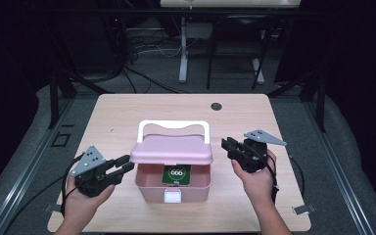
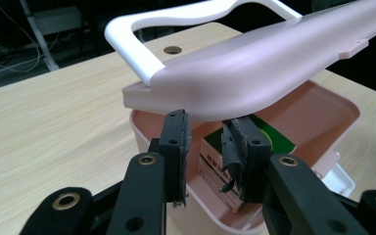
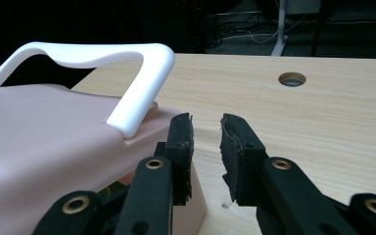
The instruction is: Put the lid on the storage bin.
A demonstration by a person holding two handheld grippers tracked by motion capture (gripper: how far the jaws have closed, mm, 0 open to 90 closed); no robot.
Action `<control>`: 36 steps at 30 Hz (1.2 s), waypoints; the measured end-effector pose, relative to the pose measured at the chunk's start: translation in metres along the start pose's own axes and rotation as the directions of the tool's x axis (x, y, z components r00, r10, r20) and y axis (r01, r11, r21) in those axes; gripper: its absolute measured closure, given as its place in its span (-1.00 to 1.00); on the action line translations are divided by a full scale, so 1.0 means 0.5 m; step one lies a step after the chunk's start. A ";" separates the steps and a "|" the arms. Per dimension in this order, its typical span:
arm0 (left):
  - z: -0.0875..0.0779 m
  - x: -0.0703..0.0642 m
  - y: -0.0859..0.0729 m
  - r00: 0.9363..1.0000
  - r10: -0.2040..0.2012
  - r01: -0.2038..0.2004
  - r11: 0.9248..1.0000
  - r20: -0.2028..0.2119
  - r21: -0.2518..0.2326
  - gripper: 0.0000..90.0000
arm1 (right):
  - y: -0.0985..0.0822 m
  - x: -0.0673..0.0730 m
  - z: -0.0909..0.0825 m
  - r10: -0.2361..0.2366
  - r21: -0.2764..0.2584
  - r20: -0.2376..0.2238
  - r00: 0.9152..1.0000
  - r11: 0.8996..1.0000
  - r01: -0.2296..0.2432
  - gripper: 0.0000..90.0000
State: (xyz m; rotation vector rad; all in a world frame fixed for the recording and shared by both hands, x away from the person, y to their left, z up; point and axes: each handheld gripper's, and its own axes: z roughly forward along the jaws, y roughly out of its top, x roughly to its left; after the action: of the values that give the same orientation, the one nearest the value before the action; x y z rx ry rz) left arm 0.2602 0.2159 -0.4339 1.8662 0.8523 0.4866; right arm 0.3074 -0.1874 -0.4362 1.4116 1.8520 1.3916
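Note:
A pink box (image 1: 149, 188) stands mid-table with its pink lid (image 1: 171, 152) raised partway and its white handle (image 1: 174, 124) at the back. Inside lies a green pack (image 1: 177, 174). My left gripper (image 1: 126, 164) is at the box's left end, open. In the left gripper view its tips (image 2: 206, 125) sit just under the lid's (image 2: 274, 63) near edge, with nothing between the pads; I cannot tell whether they touch it. My right gripper (image 1: 226, 146) hovers open by the lid's right end, its tips (image 3: 206, 125) beside the handle (image 3: 142, 88).
A white latch (image 1: 173, 197) sits on the box's front wall. The wooden table (image 1: 127, 112) has a round cable hole (image 1: 216, 106) at the back. Table legs and cables stand on the dark floor beyond the far edge.

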 end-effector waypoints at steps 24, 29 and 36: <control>0.004 -0.014 -0.061 1.000 0.005 -0.005 0.998 0.009 0.069 0.57 | -0.007 -0.010 0.001 0.016 0.003 0.007 1.000 1.000 -0.016 0.63; 0.002 -0.011 -0.072 1.000 0.003 -0.003 0.997 -0.003 0.083 0.57 | -0.007 -0.011 0.002 0.016 0.002 0.005 1.000 1.000 -0.016 0.63; 0.006 -0.011 -0.090 0.999 0.016 -0.013 0.992 -0.027 0.128 0.57 | -0.007 -0.012 0.000 0.020 -0.001 0.005 1.000 1.000 -0.020 0.62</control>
State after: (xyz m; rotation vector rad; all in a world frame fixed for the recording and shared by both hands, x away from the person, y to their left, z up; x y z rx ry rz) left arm 0.2431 0.2220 -0.4753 1.9878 0.9079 0.4779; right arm 0.3080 -0.1925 -0.4405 1.4353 1.8386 1.3975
